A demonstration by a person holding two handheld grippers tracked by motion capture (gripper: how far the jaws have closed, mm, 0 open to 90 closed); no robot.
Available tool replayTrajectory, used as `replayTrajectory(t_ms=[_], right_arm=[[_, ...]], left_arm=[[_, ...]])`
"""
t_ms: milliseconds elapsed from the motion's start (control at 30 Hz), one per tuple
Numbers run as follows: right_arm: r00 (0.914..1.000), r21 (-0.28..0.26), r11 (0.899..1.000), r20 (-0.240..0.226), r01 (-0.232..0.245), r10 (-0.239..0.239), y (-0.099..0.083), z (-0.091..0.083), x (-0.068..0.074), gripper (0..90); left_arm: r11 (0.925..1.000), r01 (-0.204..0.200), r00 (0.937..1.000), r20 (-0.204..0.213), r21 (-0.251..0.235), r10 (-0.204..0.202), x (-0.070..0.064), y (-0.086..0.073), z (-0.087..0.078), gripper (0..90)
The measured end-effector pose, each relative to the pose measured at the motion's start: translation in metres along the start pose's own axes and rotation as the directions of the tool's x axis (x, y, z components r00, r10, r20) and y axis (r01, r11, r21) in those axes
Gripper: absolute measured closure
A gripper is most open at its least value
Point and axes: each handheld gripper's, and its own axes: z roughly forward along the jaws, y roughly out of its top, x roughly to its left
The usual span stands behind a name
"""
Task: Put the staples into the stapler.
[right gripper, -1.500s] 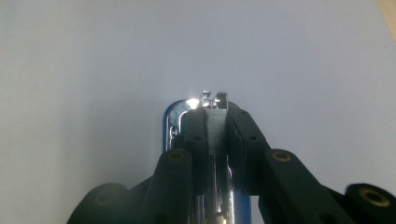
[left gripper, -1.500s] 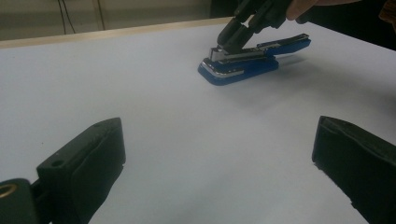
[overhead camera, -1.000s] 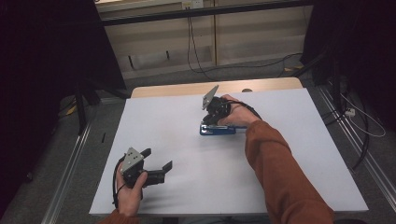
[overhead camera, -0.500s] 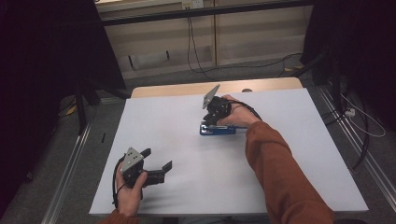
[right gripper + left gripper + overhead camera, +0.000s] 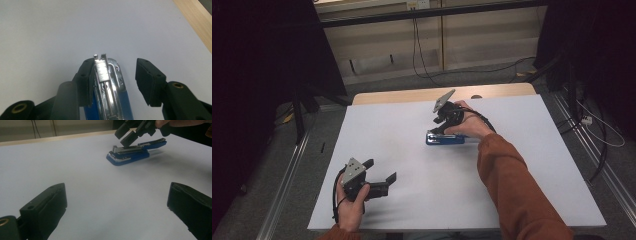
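Note:
A blue stapler (image 5: 447,140) with a chrome front lies on the white table (image 5: 522,170), right of centre toward the back. My right gripper (image 5: 438,129) is tilted down over its front end and is open. In the right gripper view the stapler (image 5: 110,85) lies between the jaws of that gripper (image 5: 115,68), with its metal top against the left pad (image 5: 86,80) and a gap to the right pad (image 5: 148,82). My left gripper (image 5: 380,170) rests open near the front left edge, holding nothing. From that gripper (image 5: 117,192) the stapler (image 5: 130,155) shows farther off, with the right gripper (image 5: 127,133) above it.
A strip of bare wood (image 5: 412,95) runs along the table's far edge. Cables (image 5: 427,55) trail over the floor behind, and metal rails (image 5: 287,190) flank the table on both sides. Dark stands (image 5: 299,115) are at the left.

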Motion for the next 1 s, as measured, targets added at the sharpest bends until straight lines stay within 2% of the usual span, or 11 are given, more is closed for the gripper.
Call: replayTrajectory(t_ms=[167,400,467,667,767,867,933,1000], right_arm=[[0.9974,-0.027,0.997,0.008,-0.071,0.071,-0.005,-0.003,0.003,37.4],[0.9928,-0.051,0.992,0.037,-0.112,0.114,-0.011,-0.009,0.006,24.4],[0.9895,-0.058,0.99,0.062,-0.127,0.131,-0.013,-0.01,0.006,17.7],[0.9805,-0.09,0.981,0.084,-0.17,0.178,-0.02,-0.018,0.007,14.0],[0.9775,-0.103,0.979,0.099,-0.176,0.186,-0.023,-0.023,0.008,12.5],[0.9693,-0.124,0.971,0.111,-0.206,0.22,-0.026,-0.026,0.009,8.1],[0.9638,-0.142,0.965,0.117,-0.223,0.24,-0.029,-0.028,0.01,8.3],[0.9526,-0.151,0.958,0.149,-0.243,0.265,-0.031,-0.028,0.013,6.2]], left_arm=[[1.0,-0.003,1.0,0.0,0.002,0.003,0.0,0.0,0.0,2.7],[1.0,0.0,1.0,-0.001,0.001,0.0,0.0,0.0,0.0,2.7],[1.0,-0.001,1.0,-0.001,0.001,0.001,0.0,0.0,0.0,2.7],[1.0,0.0,1.0,0.001,0.005,0.0,0.0,0.0,0.001,2.7],[1.0,0.001,1.0,0.0,0.003,-0.001,0.0,0.0,0.001,2.7],[1.0,0.002,1.0,0.0,0.004,-0.002,0.0,0.0,0.001,2.7],[1.0,0.001,1.0,0.0,0.004,-0.001,0.0,0.0,0.001,2.7],[1.0,0.0,1.0,-0.002,0.007,0.0,0.0,0.0,0.001,2.8]])
